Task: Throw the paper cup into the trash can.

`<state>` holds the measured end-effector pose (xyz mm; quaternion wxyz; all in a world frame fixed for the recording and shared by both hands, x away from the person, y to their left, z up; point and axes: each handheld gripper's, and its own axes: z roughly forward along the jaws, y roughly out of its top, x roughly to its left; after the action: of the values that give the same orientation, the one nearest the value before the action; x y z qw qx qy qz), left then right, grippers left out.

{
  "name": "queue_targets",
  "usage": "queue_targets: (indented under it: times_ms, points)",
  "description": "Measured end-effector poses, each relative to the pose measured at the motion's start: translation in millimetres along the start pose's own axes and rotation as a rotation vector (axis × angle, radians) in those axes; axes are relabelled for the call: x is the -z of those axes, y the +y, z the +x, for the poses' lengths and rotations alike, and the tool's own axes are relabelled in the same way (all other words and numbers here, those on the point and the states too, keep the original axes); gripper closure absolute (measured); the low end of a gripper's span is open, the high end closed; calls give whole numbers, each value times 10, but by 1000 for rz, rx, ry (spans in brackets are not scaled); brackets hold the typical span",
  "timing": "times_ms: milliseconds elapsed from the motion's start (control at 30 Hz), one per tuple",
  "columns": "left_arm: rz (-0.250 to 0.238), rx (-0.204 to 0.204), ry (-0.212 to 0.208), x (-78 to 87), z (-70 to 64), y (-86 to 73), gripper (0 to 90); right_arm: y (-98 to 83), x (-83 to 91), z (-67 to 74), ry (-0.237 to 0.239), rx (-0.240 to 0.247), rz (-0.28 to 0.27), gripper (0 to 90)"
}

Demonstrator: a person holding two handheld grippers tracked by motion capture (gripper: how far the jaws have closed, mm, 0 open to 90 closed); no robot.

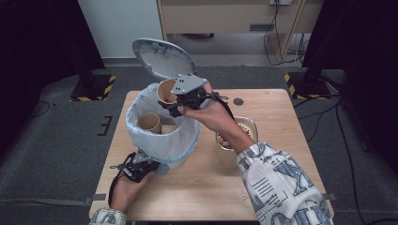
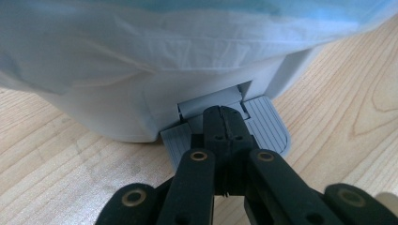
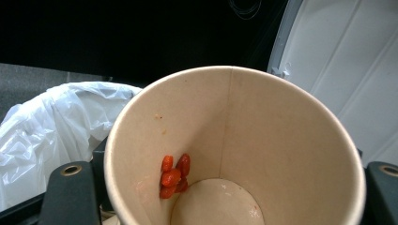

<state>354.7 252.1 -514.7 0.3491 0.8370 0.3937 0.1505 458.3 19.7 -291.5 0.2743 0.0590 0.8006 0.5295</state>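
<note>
Pressing the bin's pedal (image 2: 263, 126), left gripper (image 2: 224, 123) with jaws together; right gripper (image 1: 180, 101) jaws clamped on paper cup (image 3: 244, 150).

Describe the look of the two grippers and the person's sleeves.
Both grippers are black. The right gripper carries a grey three-cornered plate with holes on top; the left gripper trails a black cable. Brass-coloured rivets mark the left one's jaw links. The sleeves are white with dark blue-grey print.

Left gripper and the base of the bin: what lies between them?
The grey foot pedal. In the left gripper view, the left gripper, jaws closed, rests its tips on the pedal jutting from the bin; no bare table separates them.
</note>
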Motion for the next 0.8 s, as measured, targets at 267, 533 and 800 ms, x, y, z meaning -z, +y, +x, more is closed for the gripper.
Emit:
queue_targets:
  times_ms: [267,533,800]
  points:
    - [1,-1,0,1,0,1,900,1,-112,23,-6,-109,54,143]
    - [1,-2,1,1,-1,1,900,9,-114,24,8,-181,59,96]
    - [1,-2,0,0,0,1,900,-11,-79,9,6,-187,63,95]
